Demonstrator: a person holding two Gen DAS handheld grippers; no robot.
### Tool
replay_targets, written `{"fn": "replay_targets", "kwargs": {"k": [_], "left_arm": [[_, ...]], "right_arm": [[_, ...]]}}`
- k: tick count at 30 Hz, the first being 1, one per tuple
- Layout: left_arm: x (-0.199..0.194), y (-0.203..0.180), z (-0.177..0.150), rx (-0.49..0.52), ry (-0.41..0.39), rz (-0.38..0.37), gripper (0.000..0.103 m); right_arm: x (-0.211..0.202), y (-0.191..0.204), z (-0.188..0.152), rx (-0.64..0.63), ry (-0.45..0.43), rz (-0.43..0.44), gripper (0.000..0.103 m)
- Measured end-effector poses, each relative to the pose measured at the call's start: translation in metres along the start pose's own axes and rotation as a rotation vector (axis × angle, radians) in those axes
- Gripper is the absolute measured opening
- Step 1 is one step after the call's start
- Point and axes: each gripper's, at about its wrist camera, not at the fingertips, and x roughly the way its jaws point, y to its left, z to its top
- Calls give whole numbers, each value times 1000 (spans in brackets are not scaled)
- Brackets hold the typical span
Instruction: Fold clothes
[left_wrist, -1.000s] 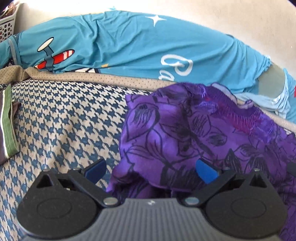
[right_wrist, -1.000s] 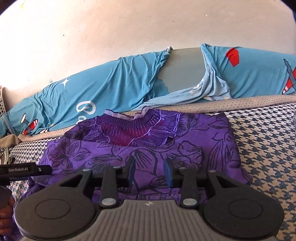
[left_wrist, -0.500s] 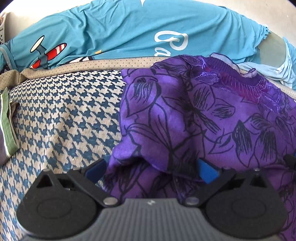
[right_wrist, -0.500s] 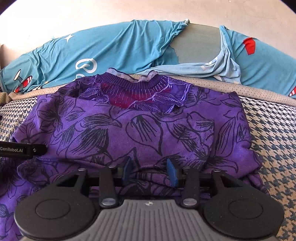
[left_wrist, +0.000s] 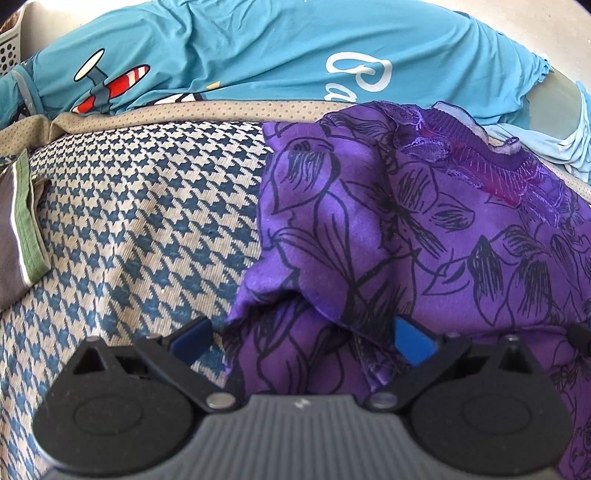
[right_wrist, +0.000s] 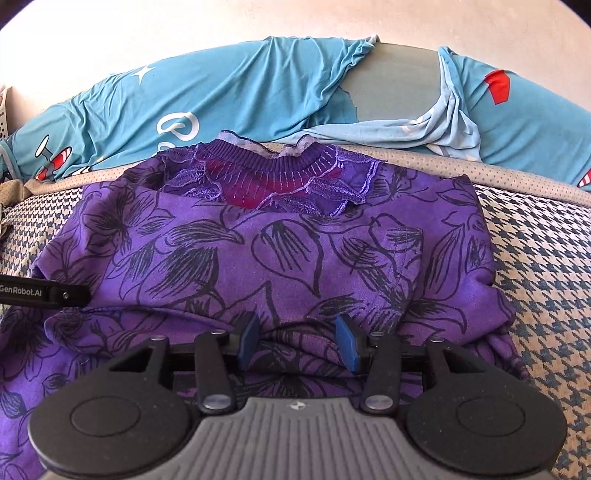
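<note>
Fabric of the purple top (right_wrist: 280, 251) lies folded mid-frame; my right gripper (right_wrist: 297, 341) jaws have just been opening, releasing it, and my left gripper (left_wrist: 301, 338) jaws gape wide, empty-handed.

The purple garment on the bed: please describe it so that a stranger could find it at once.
Look at the bed cover with the blue and beige houndstooth pattern. On it, in front of the long turquoise pillow, lies the purple garment. Only it is purple, printed with black outlined flowers and finished with a ribbed, ruffled collar.
</note>
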Motion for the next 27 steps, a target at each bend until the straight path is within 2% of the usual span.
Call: {"fn": "replay_targets", "kwargs": {"k": [4,10,14,20,27], "left_arm": [[-8,-2,0,-11,-5,10,103],[-18,-12,8,-1,-84,19,103],[-17,-25,9,2,-94,-24,103],[-12,-39,7,5,-109,-31,103],[-21,-42,4,4,-160,42,103]], "right_arm": [[-7,-3,0,18,0,17,45],[-19,-21,5,144,-60,65,46],[-21,-24,9,173,-97,47,46],[-17,-25,11,186,-105,27,46],[-16,-27,8,196,-113,21,46]]}}
